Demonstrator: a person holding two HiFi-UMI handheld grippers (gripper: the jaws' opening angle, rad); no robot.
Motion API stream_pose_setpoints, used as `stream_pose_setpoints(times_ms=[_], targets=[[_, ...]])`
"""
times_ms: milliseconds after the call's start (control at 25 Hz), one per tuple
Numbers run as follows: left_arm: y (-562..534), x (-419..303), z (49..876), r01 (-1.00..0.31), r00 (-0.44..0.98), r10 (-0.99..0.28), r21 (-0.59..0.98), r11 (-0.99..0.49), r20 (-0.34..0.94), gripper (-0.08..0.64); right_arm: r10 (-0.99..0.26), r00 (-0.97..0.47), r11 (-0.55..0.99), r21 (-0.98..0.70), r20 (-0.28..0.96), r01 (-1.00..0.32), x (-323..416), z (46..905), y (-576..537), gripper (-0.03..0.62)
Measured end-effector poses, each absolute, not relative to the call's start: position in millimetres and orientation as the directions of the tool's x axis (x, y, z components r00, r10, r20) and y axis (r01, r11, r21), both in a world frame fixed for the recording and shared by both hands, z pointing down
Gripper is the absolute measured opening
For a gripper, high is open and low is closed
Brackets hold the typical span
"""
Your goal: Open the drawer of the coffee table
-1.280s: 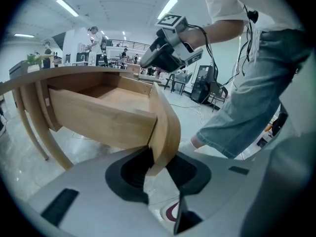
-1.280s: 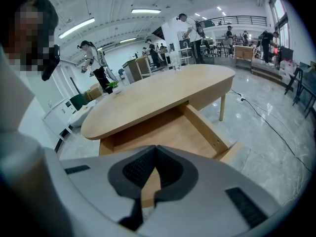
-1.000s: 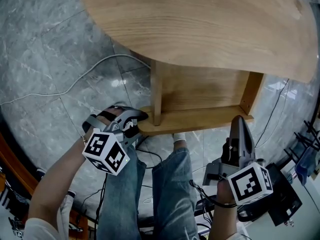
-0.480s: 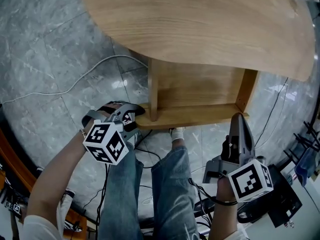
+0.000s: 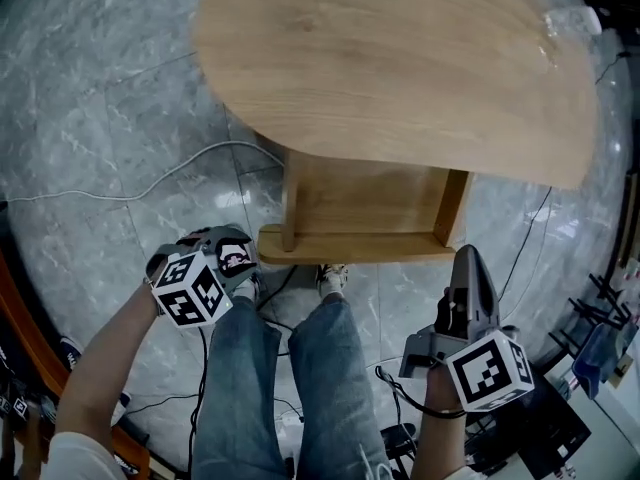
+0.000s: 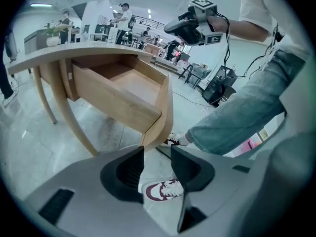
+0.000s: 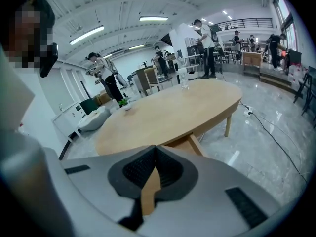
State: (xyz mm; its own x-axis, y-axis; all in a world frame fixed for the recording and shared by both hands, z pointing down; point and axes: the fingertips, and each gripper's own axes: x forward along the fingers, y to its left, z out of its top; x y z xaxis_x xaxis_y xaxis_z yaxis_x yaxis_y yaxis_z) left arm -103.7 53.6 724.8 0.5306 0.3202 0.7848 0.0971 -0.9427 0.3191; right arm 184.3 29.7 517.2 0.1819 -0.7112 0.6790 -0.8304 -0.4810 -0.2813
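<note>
The oval wooden coffee table (image 5: 400,68) fills the top of the head view. Its drawer (image 5: 350,245) stands pulled out toward me, its bare inside (image 6: 131,83) showing in the left gripper view. My left gripper (image 5: 238,253) hangs off the drawer's front left corner, apart from it. Its jaws (image 6: 157,154) have just been opening and hold nothing; only floor and a shoe show between them. My right gripper (image 5: 470,258) is below the drawer's right end, pointing at the table, with its fingertips (image 7: 155,152) met and nothing held.
A white cable (image 5: 150,178) snakes over the grey marble floor left of the table. My legs in jeans (image 5: 280,368) and shoes (image 5: 333,276) are below the drawer front. Black cables and gear (image 5: 560,418) lie at the lower right. People stand far off in the hall.
The left gripper has come off the drawer's front left corner and drawn back to the left with its jaws wider. The right gripper has risen slightly.
</note>
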Motion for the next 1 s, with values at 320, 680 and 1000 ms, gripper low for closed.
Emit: stream_pose_setpoints(times_ms=[320,680,1000], targets=[[-39.9,-69.4,508.7,-0.364,0.781,-0.111,0.305,-0.88,0.614,0.142,-0.801,0.144,-0.388,-0.322,0.581,-0.864,206.8,411.0,3.5,0.0],[-99.5,-55.6,209.3,-0.699,0.715,-0.646,0.236,-0.675,0.269,0.095,-0.891,0.244,-0.331,-0.179,0.384,-0.927,241.7,197.8,8.4,0.0],[-117.8,-68.9,59.7,-0.686,0.727,-0.679,0.155,-0.711,0.102,0.022,-0.922,0.369,-0.383,-0.134,0.113,-0.914,257.3,61.3,43.6,0.0]])
